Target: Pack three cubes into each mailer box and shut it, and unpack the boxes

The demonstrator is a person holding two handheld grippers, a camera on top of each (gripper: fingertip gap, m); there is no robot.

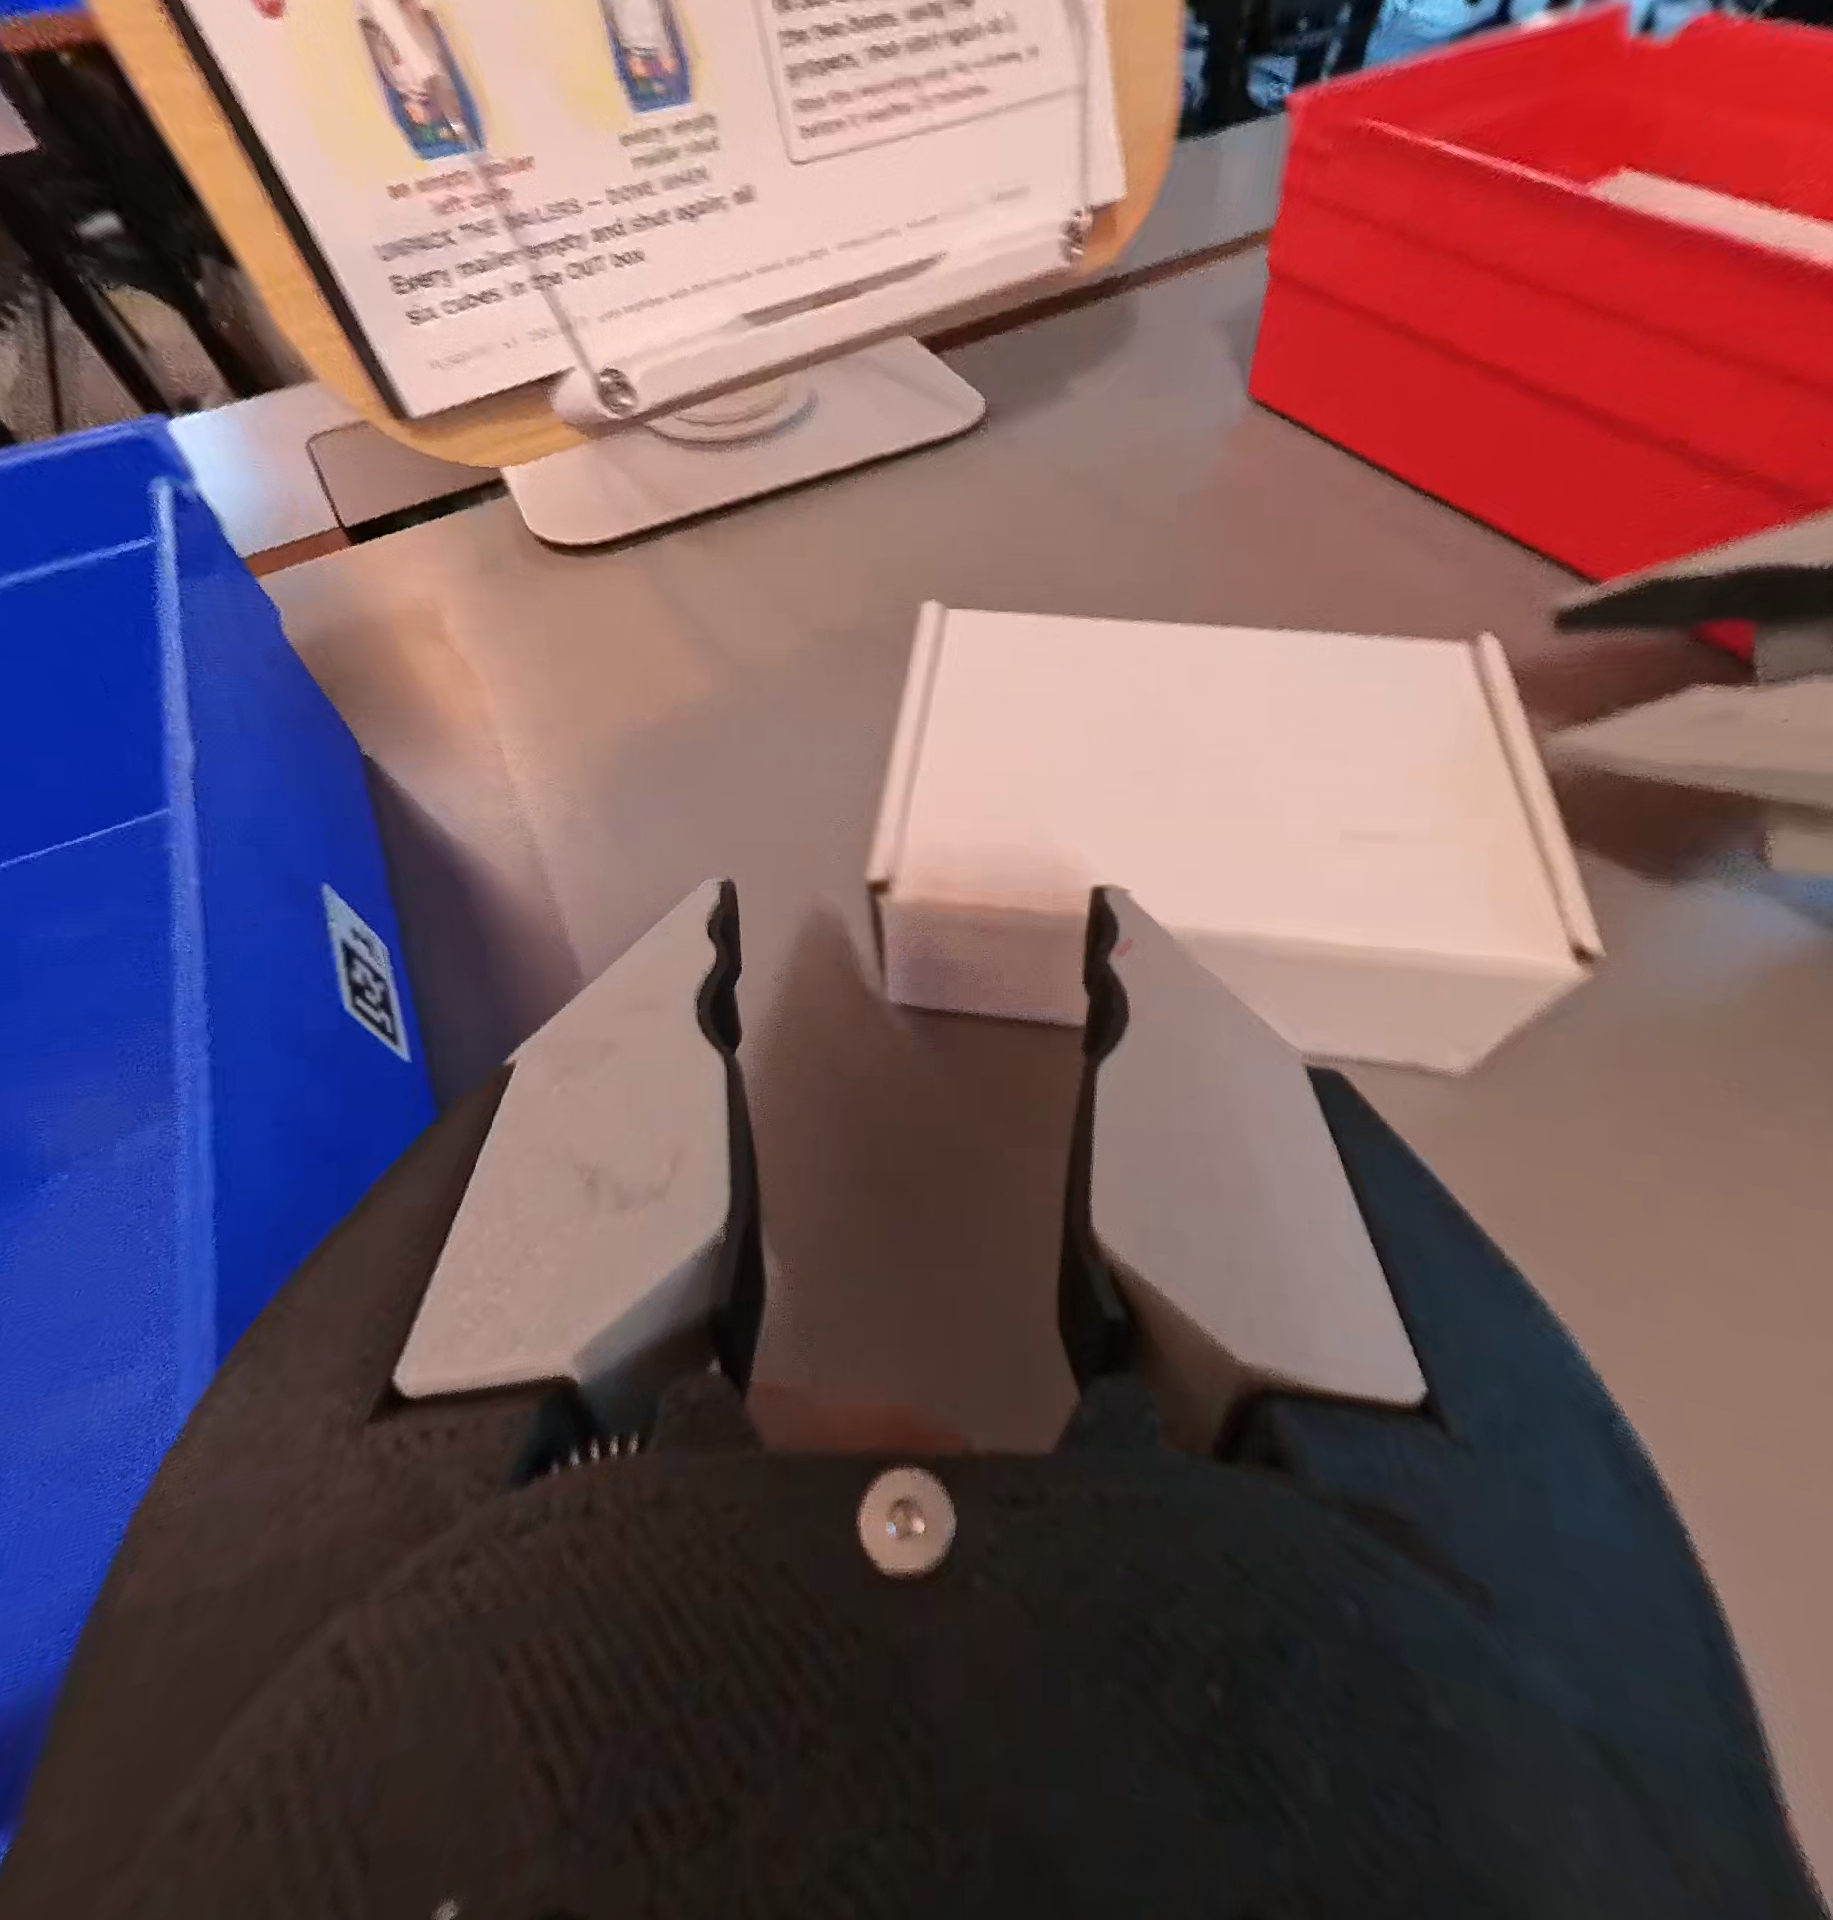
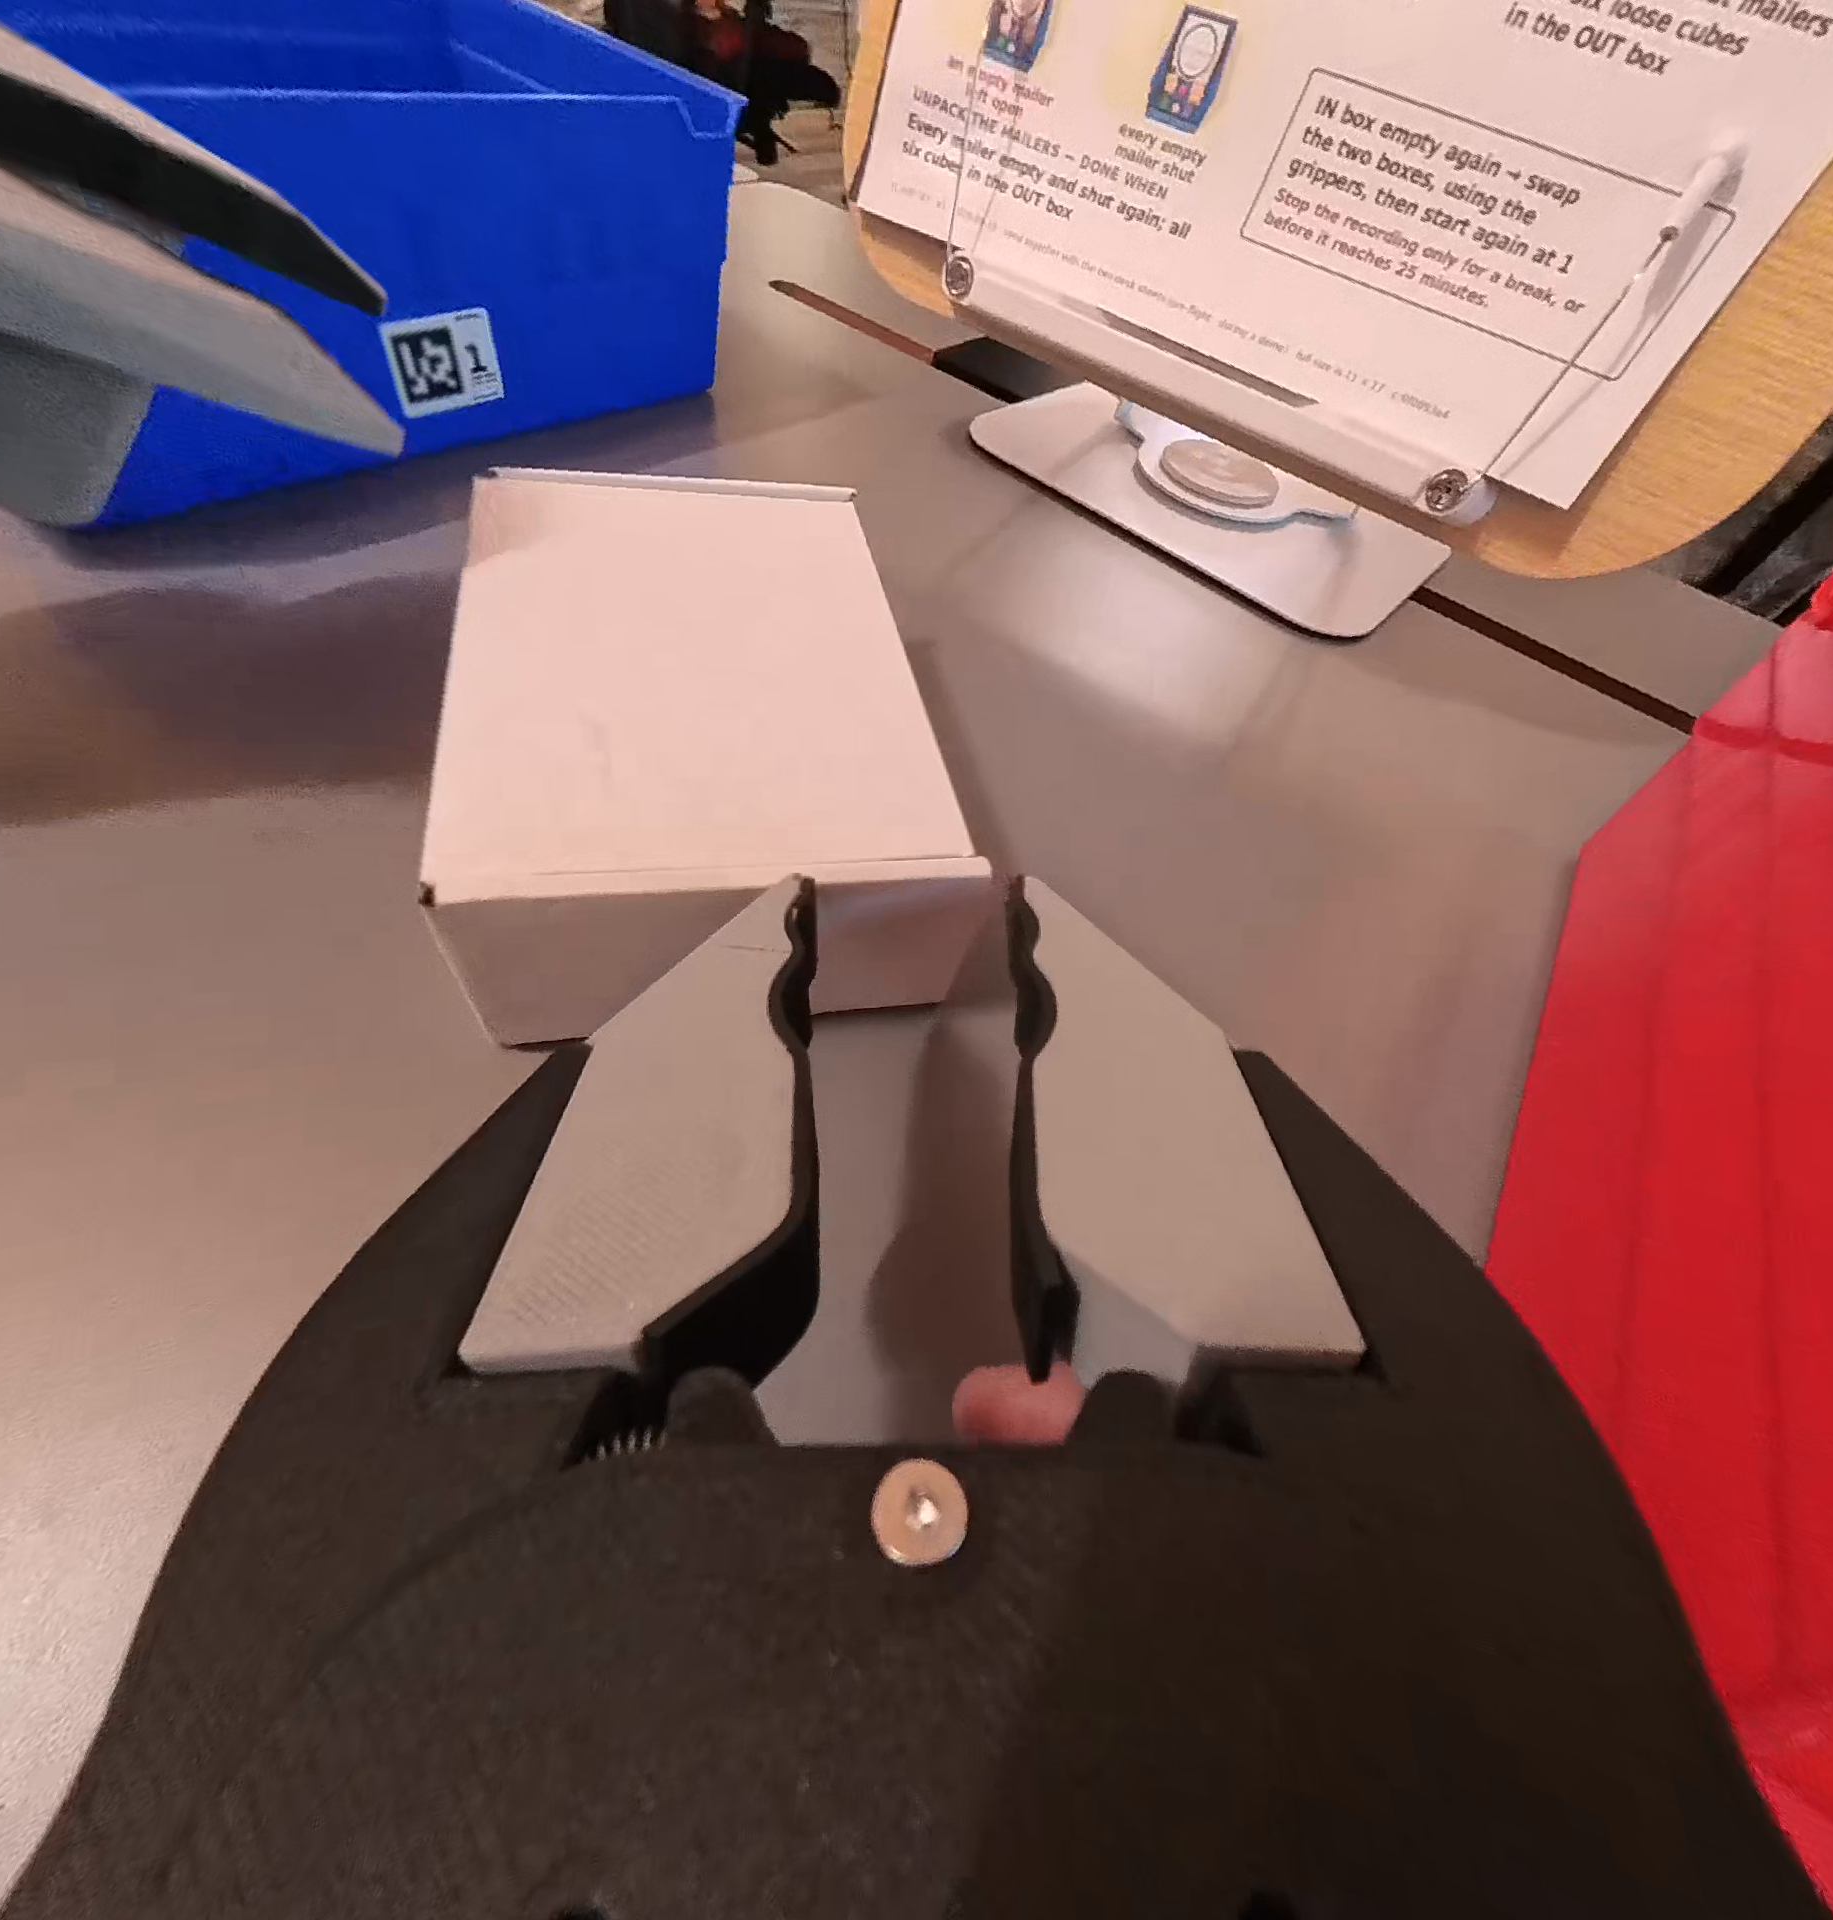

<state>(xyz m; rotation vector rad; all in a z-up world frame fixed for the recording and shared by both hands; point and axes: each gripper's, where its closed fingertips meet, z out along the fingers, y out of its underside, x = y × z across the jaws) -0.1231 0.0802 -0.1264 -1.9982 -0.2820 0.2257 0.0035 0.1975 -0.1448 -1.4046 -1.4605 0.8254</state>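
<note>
While my left gripper (image 1: pixel 912 961) hangs with its grey wedge fingers (image 1: pixel 621 1122) spread wide and empty near one corner of the mailer box (image 1: pixel 1203 790), my right gripper (image 2: pixel 907 961) sits with a narrower gap, also holding nothing, its tips just before the box's short end wall. I count one white cardboard mailer box, closed and flat on the smooth grey table (image 1: pixel 683 665). Outward stand one blue plastic bin (image 1: pixel 112 831), one red bin (image 1: pixel 1577 343) and one instruction sheet (image 1: pixel 683 156) on a wooden stand.

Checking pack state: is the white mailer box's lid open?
No, the mailer box lies on the table with its lid flat and closed.
</note>
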